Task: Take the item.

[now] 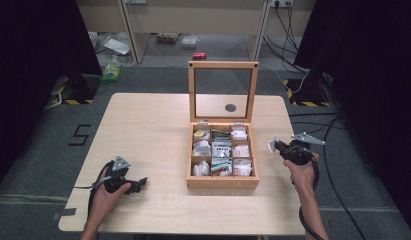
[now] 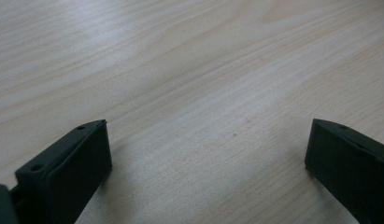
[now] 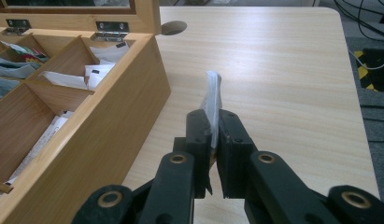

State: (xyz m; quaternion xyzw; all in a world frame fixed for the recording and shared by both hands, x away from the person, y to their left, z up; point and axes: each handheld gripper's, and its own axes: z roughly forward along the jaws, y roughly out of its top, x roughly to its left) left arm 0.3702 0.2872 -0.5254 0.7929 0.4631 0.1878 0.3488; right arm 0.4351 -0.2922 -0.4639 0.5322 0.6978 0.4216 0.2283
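A wooden box (image 1: pixel 222 183) with its glass lid standing up sits mid-table; its compartments hold several white and printed packets (image 1: pixel 222 150). My right gripper (image 1: pixel 276 147) hovers just right of the box, shut on a thin white packet (image 3: pixel 213 98) that sticks up edge-on between the jaws in the right gripper view, beside the box wall (image 3: pixel 105 126). My left gripper (image 1: pixel 139 184) rests low over the table's front left with its jaws wide apart. In the left gripper view the left gripper (image 2: pixel 208 149) has nothing between its fingers but bare wood.
A round cable hole (image 1: pixel 230 107) lies in the table behind the box lid. Cables (image 1: pixel 338 165) trail on the floor at the right; yellow-black striped stand bases (image 1: pixel 300 97) sit beyond the far corners. A bottle (image 1: pixel 111 70) lies on the floor far left.
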